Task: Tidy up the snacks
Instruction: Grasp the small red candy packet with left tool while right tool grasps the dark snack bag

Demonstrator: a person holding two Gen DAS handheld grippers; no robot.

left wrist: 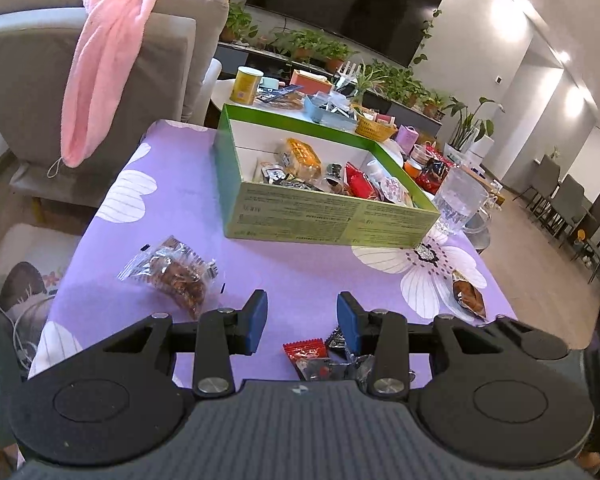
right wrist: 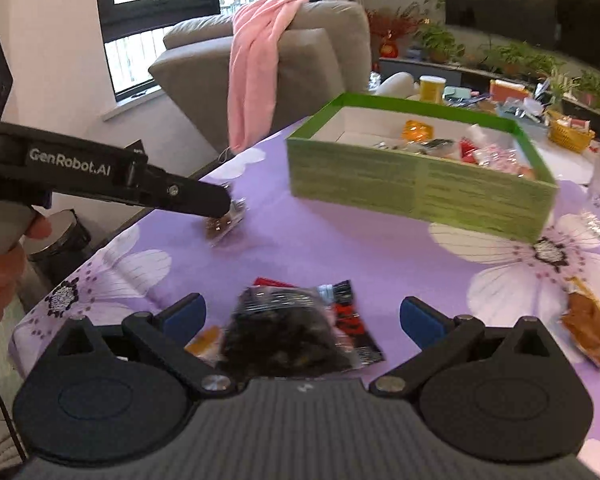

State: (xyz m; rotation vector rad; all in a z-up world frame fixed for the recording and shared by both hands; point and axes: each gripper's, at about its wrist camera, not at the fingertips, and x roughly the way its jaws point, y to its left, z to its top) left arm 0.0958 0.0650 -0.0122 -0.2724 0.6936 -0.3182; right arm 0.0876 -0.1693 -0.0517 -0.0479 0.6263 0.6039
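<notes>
A green box point(left wrist: 332, 216) point(right wrist: 420, 192) with several snacks inside stands on the purple flowered tablecloth point(left wrist: 172, 184). A clear packet of brown snacks point(left wrist: 176, 276) lies left of my left gripper point(left wrist: 302, 320), which is open and empty. In the right wrist view the left gripper point(right wrist: 224, 204) hovers by that packet point(right wrist: 226, 226). A small pile of red and black packets point(left wrist: 324, 356) point(right wrist: 296, 328) lies between the fingers of my open right gripper point(right wrist: 302, 320). A brown packet point(left wrist: 468, 294) point(right wrist: 588, 320) lies at the right on a flower print.
A glass mug point(left wrist: 460, 200) stands right of the box. A sofa with a pink towel point(left wrist: 108, 60) is at the table's left. A further table with a yellow can point(left wrist: 245, 86), basket point(left wrist: 376, 128) and clutter lies behind the box.
</notes>
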